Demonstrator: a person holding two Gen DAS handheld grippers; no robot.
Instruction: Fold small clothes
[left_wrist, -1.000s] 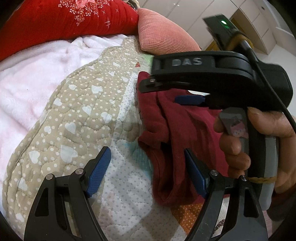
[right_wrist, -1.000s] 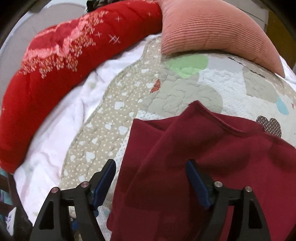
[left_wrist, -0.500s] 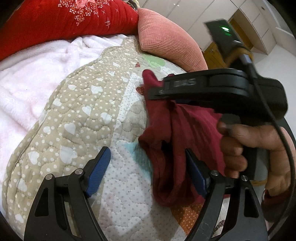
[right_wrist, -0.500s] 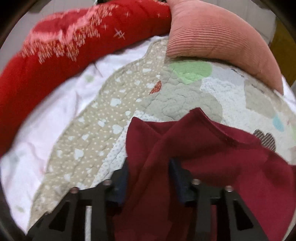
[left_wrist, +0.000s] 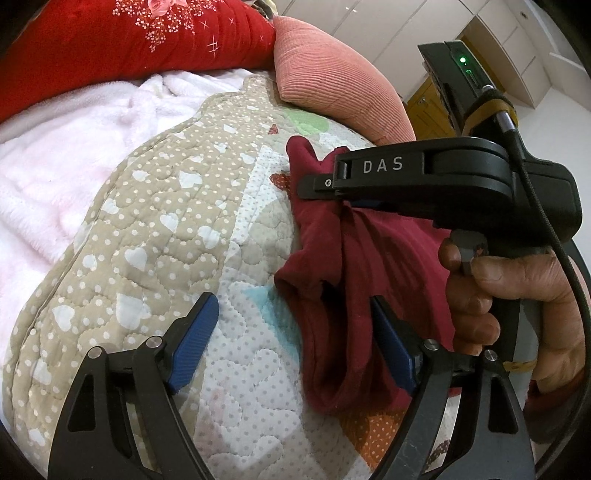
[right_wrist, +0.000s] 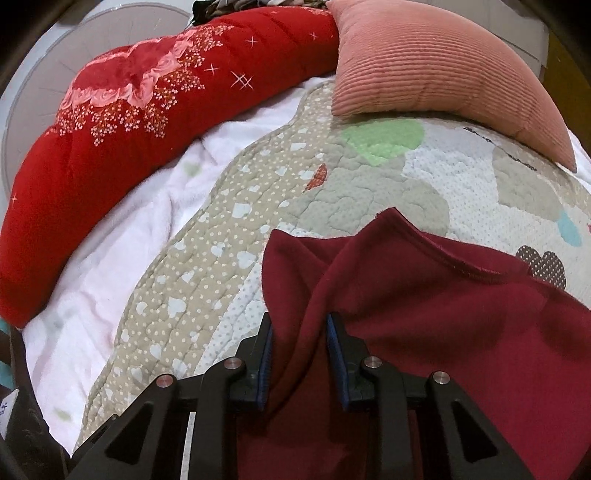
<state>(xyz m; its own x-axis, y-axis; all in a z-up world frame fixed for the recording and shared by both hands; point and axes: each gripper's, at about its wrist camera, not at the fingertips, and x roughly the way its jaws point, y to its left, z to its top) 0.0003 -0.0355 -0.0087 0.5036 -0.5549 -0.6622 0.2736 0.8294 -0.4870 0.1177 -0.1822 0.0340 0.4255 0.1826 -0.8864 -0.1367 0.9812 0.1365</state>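
The right tongs (right_wrist: 300, 354), which a second ago stood wide over the dark red garment (right_wrist: 424, 317), are closing on a raised fold of its far-left corner; the cloth bunches up between the blue pads and they press into it from both sides, so the corner is now gathered where before it lay loose and flat under open jaws; in the left wrist view the same tongs (left_wrist: 314, 184) appear from the side, nose buried in the red cloth with a peak of it poking out above the tip, gripped by the person's hand (left_wrist: 517, 306); that reads as the pick-up before a fold, with the lift and carry-over not yet done; the left tongs (left_wrist: 295, 343) have not changed, jaws wide and empty, the near hem of the garment lying just inside their right pad (left_wrist: 395, 350) and untouched; the garment lies on the patchwork quilt (left_wrist: 155, 229), spreading to the right of and beneath the right tongs, its stitched edge running away to the right ahead of them; left of both tongs the quilt is bare up to its border, where the white fleece blanket (right_wrist: 122, 258) begins, so there is room that way; ahead, the pink ribbed cushion (right_wrist: 436, 70) and red floral bolster (right_wrist: 122, 122) close off the far side
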